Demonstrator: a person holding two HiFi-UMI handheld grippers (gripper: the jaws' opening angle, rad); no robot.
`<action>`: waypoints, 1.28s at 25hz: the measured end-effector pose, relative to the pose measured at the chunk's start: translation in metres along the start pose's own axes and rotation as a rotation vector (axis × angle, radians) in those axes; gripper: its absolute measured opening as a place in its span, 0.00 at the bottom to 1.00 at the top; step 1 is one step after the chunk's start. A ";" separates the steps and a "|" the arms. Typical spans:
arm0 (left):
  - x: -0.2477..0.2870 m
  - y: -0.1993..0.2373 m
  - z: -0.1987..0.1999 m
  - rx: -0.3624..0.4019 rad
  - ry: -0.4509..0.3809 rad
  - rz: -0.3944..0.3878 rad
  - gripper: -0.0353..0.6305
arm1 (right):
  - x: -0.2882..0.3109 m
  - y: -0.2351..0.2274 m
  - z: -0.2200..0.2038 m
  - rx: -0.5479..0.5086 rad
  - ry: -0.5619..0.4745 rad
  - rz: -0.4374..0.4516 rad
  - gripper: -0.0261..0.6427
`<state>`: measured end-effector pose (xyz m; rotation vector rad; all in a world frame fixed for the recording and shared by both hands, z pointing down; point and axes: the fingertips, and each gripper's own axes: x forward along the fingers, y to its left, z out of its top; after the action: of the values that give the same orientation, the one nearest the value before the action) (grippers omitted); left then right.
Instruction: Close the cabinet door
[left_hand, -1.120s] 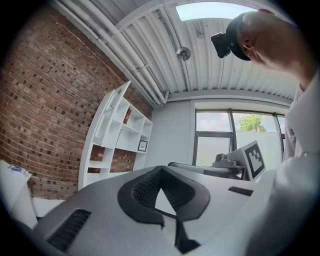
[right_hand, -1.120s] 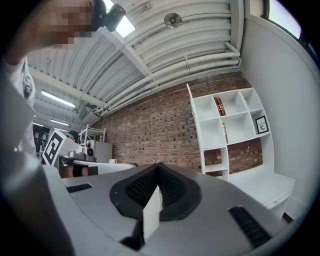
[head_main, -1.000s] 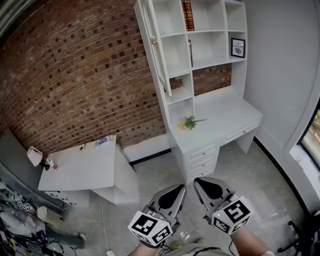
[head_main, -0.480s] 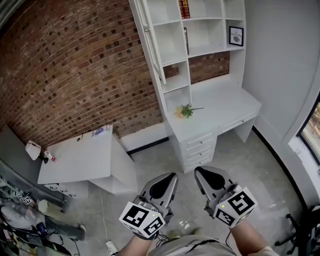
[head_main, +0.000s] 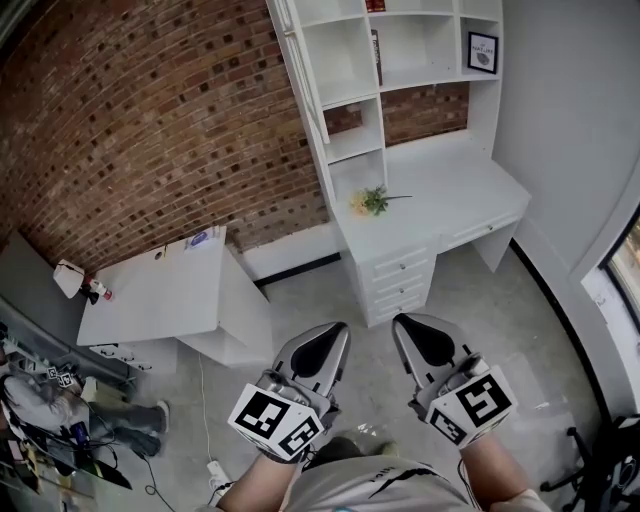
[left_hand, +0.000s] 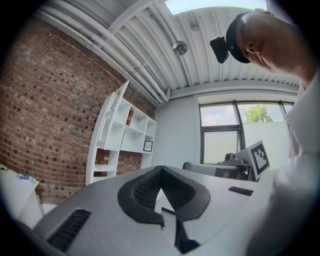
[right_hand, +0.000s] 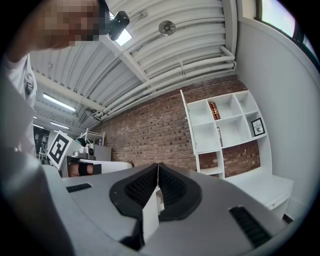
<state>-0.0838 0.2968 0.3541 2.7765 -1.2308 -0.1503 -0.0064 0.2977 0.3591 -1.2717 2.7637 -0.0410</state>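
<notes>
Right gripper (head_main: 402, 325) nudged nearer; cabinet door (head_main: 305, 75) well beyond (open).

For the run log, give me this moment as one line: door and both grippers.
door: open, untouched | left gripper: jaws shut, empty | right gripper: jaws shut, empty | both well short of door

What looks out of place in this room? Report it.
The cabinet door on the white shelf unit stands swung open beside the brick wall. A flower sprig lies loose on the desk. Nothing looks spilled or broken.
</notes>
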 end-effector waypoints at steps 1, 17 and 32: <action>0.002 0.001 0.001 0.002 -0.004 0.000 0.07 | 0.000 -0.002 0.000 -0.004 -0.001 -0.001 0.07; 0.078 0.103 0.010 0.023 -0.052 -0.024 0.07 | 0.091 -0.061 -0.015 -0.031 0.029 -0.042 0.07; 0.186 0.273 0.084 0.139 -0.126 -0.144 0.07 | 0.281 -0.121 -0.002 -0.028 -0.016 -0.086 0.07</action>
<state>-0.1702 -0.0284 0.2976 3.0192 -1.1055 -0.2647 -0.0967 0.0051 0.3467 -1.3916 2.7041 0.0019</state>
